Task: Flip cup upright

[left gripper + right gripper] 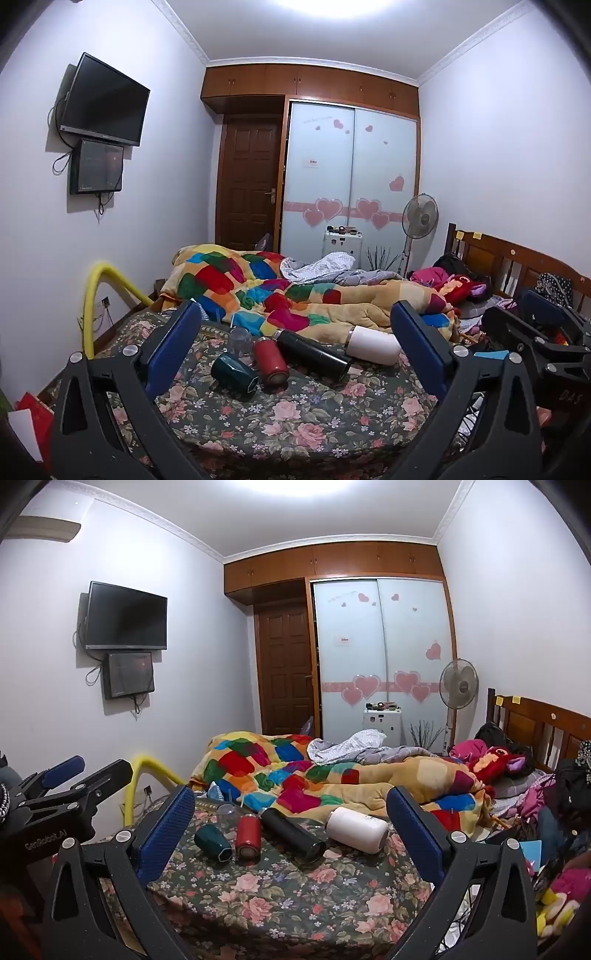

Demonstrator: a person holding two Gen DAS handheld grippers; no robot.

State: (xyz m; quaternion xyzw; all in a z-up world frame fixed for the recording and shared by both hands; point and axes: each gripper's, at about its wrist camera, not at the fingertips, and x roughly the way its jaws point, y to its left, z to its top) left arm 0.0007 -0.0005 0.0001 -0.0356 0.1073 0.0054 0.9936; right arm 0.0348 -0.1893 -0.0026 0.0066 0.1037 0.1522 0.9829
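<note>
Five vessels on floral bed (314,417): four toppled, clear glass (239,339) upright. Green cup (234,373), 9 o'clock of red flask (271,363), lies sideways; probably ceramic, smooth, breakable; grip mid-wall. Left tongs (291,354) and right tongs (290,834) gape wide, empty.

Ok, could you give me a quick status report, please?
Left gripper and right gripper open, empty. Green cup, three flasks lying on floral bedspread. Nothing blocking.

Wrist views facing the bed (295,424) lengthwise.
Both are looking from low near its foot towards the wardrobe (380,657), sharing the bottles at frame centre.
</note>
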